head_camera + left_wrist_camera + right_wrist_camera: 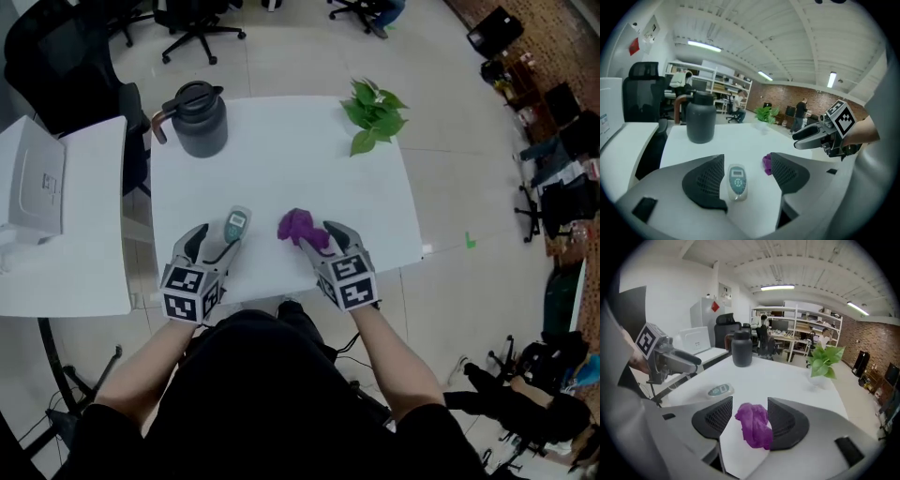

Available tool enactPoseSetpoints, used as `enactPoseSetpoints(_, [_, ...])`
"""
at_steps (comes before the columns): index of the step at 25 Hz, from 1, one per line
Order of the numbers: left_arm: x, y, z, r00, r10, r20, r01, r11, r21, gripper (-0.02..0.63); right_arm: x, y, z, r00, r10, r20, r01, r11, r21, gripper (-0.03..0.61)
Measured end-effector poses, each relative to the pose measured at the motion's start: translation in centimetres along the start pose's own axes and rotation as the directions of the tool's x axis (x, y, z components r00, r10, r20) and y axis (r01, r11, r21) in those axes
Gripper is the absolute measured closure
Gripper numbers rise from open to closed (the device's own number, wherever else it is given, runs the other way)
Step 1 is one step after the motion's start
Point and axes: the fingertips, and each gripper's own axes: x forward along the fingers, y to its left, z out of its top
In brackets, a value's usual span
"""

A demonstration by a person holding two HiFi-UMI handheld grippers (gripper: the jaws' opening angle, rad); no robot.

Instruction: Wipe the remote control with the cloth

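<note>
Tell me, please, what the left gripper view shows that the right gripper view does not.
Only the left gripper view shows the right gripper, and the remote control close up between its own open jaws. Only the right gripper view shows the left gripper, and the whole purple cloth between its own open jaws. Both show the white table, the dark jug, the plant, the remote control and at least part of the cloth.
</note>
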Motion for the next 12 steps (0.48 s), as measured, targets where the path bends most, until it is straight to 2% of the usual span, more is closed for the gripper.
enactPoseSetpoints(2, [-0.7, -1.0, 1.9, 0.998, -0.048, 0.034, 0.046, 0.998, 0.038, 0.343, -2.1, 0.9, 2.3, 0.998, -0.004, 0.07, 0.003, 1.0, 0.016, 0.33])
enactPoseSetpoints(5, [-1.8, -2.5, 4.6, 0.992, -0.09, 0.092, 0.084, 0.994, 0.067, 0.406, -4.4, 1.9, 4.7, 0.988, 0.008, 0.156, -0.011, 1.0, 0.019, 0.385])
enactPoseSetpoints(7, [-2.4, -3.6, 6.0, 0.987, -0.099, 0.13, 0.089, 0.993, 0.082, 0.466, -5.4, 2.5, 5.8, 0.979, 0.034, 0.199, -0.037, 0.999, 0.013, 0.424])
enactPoseSetpoints(12, [-3.5, -7.1, 7.6, 0.979, -0.083, 0.184, 0.06, 0.991, 0.123, 0.561, -6.8, 2.3, 6.3, 0.96, 0.099, 0.262, -0.103, 0.995, -0.001, 0.49])
